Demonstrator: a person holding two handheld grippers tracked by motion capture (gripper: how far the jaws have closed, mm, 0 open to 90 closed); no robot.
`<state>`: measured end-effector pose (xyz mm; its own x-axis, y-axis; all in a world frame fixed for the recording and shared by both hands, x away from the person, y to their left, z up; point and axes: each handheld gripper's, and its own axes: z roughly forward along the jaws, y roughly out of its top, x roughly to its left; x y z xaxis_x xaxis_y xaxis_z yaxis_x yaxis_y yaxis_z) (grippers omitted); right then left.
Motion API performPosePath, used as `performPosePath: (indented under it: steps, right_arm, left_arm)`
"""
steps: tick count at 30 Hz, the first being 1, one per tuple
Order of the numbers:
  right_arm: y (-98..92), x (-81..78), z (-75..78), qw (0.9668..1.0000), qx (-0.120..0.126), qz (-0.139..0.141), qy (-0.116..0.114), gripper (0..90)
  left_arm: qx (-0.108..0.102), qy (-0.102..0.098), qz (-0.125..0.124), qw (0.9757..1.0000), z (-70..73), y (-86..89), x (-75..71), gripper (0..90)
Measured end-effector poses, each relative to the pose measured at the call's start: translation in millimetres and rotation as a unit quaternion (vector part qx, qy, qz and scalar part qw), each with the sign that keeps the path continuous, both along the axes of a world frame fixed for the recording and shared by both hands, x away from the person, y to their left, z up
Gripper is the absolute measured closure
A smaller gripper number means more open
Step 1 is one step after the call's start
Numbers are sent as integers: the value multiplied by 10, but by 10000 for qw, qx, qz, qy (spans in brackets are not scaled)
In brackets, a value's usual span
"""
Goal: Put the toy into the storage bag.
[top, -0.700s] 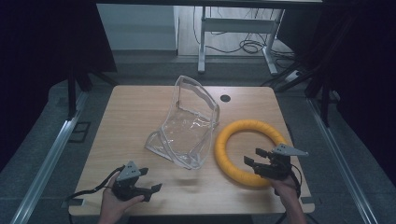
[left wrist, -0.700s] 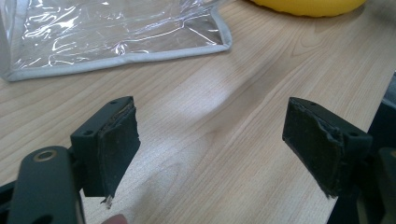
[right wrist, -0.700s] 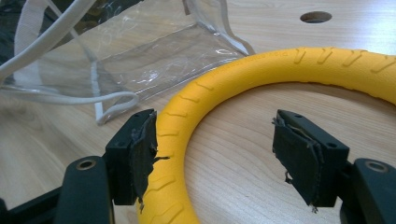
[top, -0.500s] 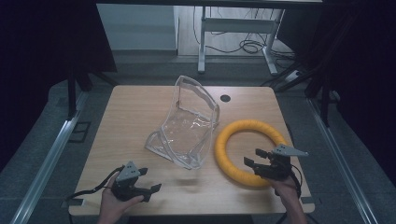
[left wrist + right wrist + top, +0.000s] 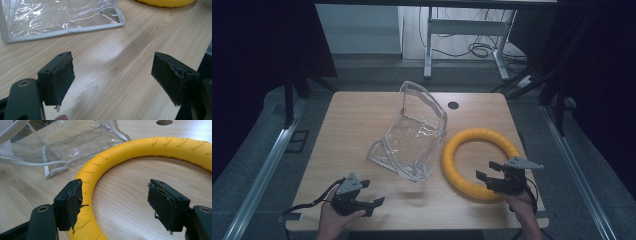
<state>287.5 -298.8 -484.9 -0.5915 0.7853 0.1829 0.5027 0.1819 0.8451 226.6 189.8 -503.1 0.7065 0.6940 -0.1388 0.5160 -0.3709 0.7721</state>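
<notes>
Near the tabletop's (image 5: pixel 362 125) right front corner, your right gripper (image 5: pixel 488 176) hovers over the yellow ring's (image 5: pixel 462 145) front arc, jaws spread wide, nothing pinched; one jaw sits above the ring's band, the other above the wood inside it; the ring lies flat along the right edge, just beside the clear plastic bag (image 5: pixel 412 140) at centre; near the front left corner, your left gripper (image 5: pixel 372 197) is likewise spread, empty.
</notes>
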Motion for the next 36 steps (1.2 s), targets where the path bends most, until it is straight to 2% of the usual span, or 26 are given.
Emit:
performPosePath:
  steps: [13,18,21,25,30,34,35,36]
  right_arm:
    - [10,-12,38,10000,-26,64,15,300]
    - [78,-6,158,9995,-168,243,-67,308]
    - [99,8,195,9991,-209,373,8,313]
    - [139,60,279,9967,-490,604,236,323]
    - [185,97,337,9936,-721,772,394,325]
    - [263,123,394,9883,-999,1015,543,324]
    - [301,133,408,9856,-1116,1115,615,321]
    - [301,133,408,9856,-1116,1115,615,321]
  left_arm:
    - [-19,10,5,10000,9,6,0,180]
    - [-77,-5,25,10000,30,20,-8,180]
    - [-77,-2,17,10000,31,22,-9,180]
    - [-72,3,12,10000,28,19,-7,180]
    - [-73,22,4,10000,21,11,-5,180]
    - [-69,35,-1,10000,16,6,-2,180]
    - [-66,44,-5,10000,11,1,-1,180]
    - [-66,44,-5,10000,11,1,-1,180]
